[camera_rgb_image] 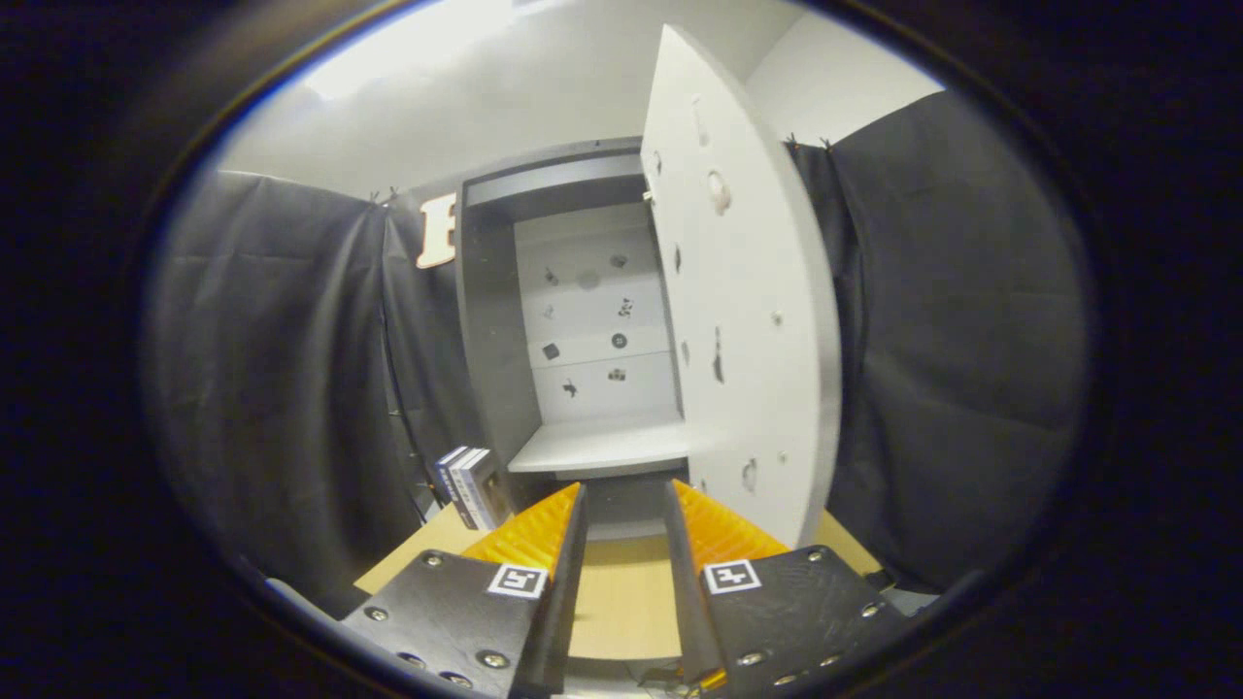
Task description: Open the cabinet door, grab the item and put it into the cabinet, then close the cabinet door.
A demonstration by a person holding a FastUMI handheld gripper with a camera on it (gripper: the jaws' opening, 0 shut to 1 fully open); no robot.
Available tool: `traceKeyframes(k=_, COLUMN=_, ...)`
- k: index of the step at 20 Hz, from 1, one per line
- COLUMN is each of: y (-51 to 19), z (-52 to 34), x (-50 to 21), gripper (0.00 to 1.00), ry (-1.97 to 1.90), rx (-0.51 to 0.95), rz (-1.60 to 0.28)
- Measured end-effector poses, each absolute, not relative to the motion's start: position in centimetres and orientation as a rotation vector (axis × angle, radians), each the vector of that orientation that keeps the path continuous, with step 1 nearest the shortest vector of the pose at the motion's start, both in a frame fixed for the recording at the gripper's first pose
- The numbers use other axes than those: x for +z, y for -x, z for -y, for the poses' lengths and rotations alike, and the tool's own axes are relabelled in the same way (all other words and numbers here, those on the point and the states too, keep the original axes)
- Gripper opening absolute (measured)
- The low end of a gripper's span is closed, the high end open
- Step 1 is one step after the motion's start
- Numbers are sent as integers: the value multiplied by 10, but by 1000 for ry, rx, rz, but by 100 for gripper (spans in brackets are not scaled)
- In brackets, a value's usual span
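Jaws (626, 505) stand parted with a clear gap, nothing held between them. Through the gap: bare bench (621, 597) top, then the foot of the cabinet (486, 320) straight ahead.

Cabinet door (748, 320) is swung wide open, hinged on the right side of the cabinet, its inner face edge-on just ahead and to the right of the right jaw. So step one, opening, reads as done.

Cabinet interior is beyond the jaws, dead centre. Lower shelf (602, 449) sits just above the jaw tips and looks bare. Back panel (592, 320) carries small dark marks or stickers, too small to identify.

The item (471, 485): looks like a small boxed pack, or a couple of them, standing upright on the bench ahead and left of the left jaw, close against the cabinet's left outer wall. Apart from the jaws, not touched. Can't tell whether it's one piece or two.

Judgement: grab step is in hand, not yet begun. Next move calls for swinging the jaws left and down toward the pack, lining the gap across its narrow side, closing on it, then lifting right onto the lower shelf. Watch clearance against the cabinet's left wall and the drape (291, 369) behind it.
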State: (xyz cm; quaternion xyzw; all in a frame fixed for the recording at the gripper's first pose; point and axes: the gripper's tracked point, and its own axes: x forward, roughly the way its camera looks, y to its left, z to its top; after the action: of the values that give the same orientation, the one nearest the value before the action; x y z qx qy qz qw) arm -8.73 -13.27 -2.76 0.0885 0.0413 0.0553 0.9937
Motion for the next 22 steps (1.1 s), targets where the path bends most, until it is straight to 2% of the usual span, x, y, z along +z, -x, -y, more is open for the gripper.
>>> traceKeyframes(k=1, y=81, z=121, x=-41, gripper=49, ry=-178, rx=119, rz=-103)
traceKeyframes(k=4, y=56, z=91, x=-87, gripper=81, ry=-185, rx=131, rz=-182)
traceKeyframes(k=5, y=46, z=80, x=-103, gripper=88, ry=-192, rx=135, rz=-203)
traceKeyframes(k=6, y=37, z=71, x=-119, gripper=88, ry=-199, rx=133, rz=-225)
traceKeyframes(k=9, y=11, z=45, x=-169, gripper=97, ry=-236, rx=136, rz=-300)
traceKeyframes(k=22, y=-56, z=-44, x=-332, gripper=99, ry=-262, rx=217, rz=-562)
